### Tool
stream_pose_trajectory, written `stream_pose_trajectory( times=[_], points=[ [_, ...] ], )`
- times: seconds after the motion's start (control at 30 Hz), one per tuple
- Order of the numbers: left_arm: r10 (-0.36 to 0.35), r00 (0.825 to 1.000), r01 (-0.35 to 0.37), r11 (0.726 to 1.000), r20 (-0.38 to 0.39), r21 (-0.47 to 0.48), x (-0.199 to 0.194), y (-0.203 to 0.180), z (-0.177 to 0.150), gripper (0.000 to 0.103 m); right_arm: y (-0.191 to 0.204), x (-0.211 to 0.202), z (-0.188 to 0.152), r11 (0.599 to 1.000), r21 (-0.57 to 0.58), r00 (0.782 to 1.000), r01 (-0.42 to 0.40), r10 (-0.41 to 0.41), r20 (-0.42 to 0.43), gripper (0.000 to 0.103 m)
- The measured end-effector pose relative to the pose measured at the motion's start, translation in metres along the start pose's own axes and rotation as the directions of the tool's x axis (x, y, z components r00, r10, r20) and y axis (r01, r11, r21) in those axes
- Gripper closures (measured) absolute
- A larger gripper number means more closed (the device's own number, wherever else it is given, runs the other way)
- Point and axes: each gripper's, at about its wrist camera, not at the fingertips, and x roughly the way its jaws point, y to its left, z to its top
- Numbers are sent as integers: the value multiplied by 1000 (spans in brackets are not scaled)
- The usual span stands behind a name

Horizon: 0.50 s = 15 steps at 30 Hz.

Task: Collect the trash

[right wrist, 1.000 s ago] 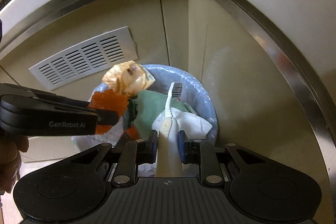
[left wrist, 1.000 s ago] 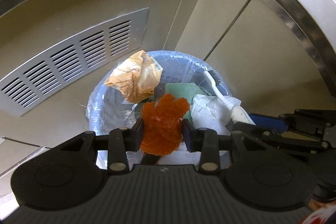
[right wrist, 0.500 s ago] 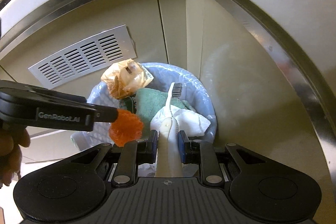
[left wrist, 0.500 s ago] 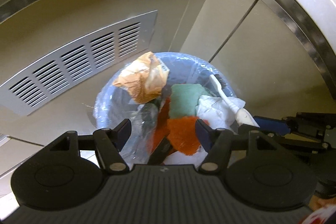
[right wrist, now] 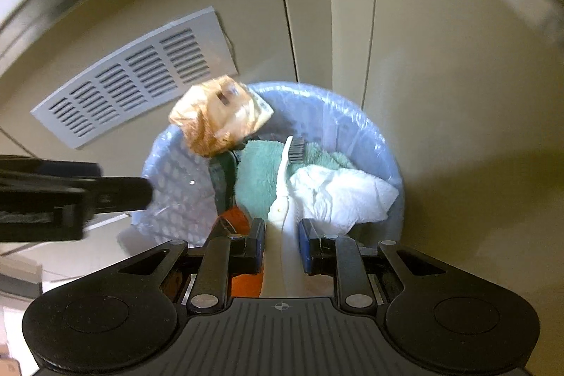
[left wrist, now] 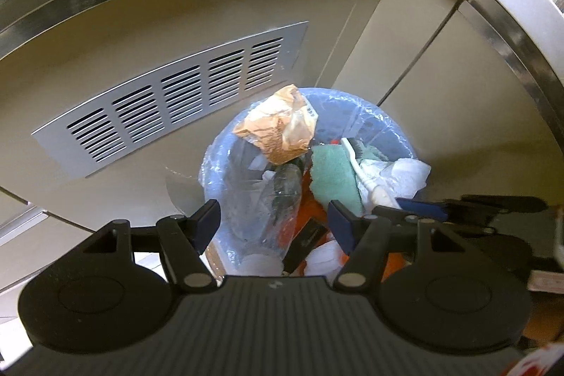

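Note:
A bin lined with a clear blue bag [left wrist: 394,133] [right wrist: 338,115] stands on the floor against the cabinets. It holds a crumpled brown wrapper [left wrist: 282,133] [right wrist: 215,118], a green cloth [left wrist: 335,175] [right wrist: 257,171], white tissue [right wrist: 338,196] and an orange piece [left wrist: 306,210] [right wrist: 236,217]. My left gripper [left wrist: 273,221] is open and empty above the bin. My right gripper [right wrist: 281,244] is shut on a white toothbrush [right wrist: 285,175], whose bristle head points into the bin; the toothbrush also shows in the left wrist view [left wrist: 363,171].
A grey vent grille [left wrist: 169,94] [right wrist: 134,76] sits in the beige cabinet base behind the bin. A cabinet corner and door seams [left wrist: 416,66] rise to the right. The left gripper shows in the right wrist view [right wrist: 70,196], left of the bin.
My left gripper has opened and let go of the orange piece, which dropped into the bin. The right gripper still holds the toothbrush and has moved closer over the bin.

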Motion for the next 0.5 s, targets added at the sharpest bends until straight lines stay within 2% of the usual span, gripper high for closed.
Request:
stream_pose_trajectory(
  times=[0.33,0.5],
  points=[
    [28,1000,-28,999,-1,-21,0,15,-10,40,6,42,-2,999,-23,1000,24,-24,-4,82],
    [29,1000,-30,999,-9,-26,-5,19,-16,39,4,35,-1,1000,-18,1000,5,-5,3,82]
  ],
)
